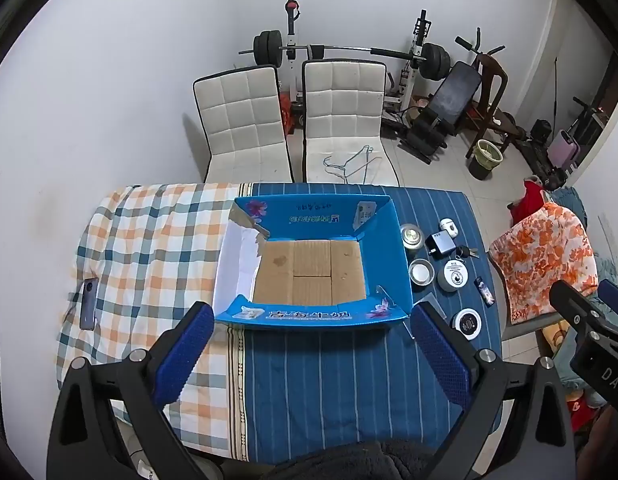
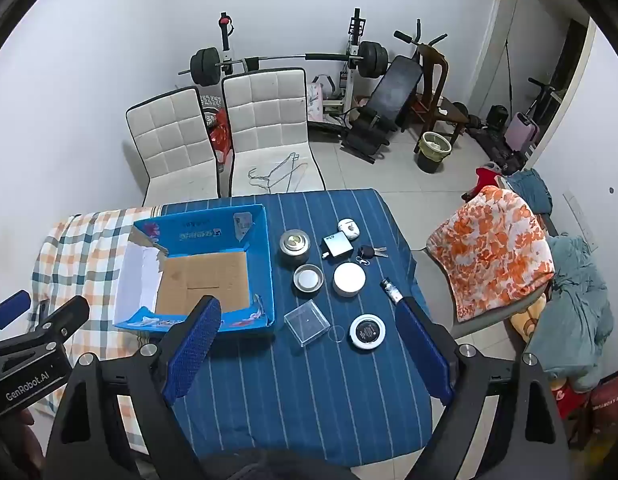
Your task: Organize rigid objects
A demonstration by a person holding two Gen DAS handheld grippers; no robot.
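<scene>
An open blue cardboard box [image 1: 385,248] [image 2: 261,264] with a bare brown floor stands on the table. Right of it lie small items: a metal tin [image 2: 294,245], a metal lid [image 2: 308,278], a white round jar [image 2: 349,278], a grey charger [image 2: 337,245], a white earbud case [image 2: 347,227], keys [image 2: 369,253], a lighter [image 2: 392,290], a clear plastic box [image 2: 307,322] and a black-and-white round case [image 2: 367,331]. My left gripper [image 1: 311,354] is open and empty in front of the box. My right gripper [image 2: 307,350] is open and empty in front of the small items.
The table carries a blue striped cloth [image 2: 301,392] and a checked cloth [image 1: 149,248] with a phone [image 1: 89,304] on it. Two white chairs [image 1: 245,120] stand behind the table; an orange-covered chair [image 2: 489,248] stands to the right. Gym gear lines the far wall.
</scene>
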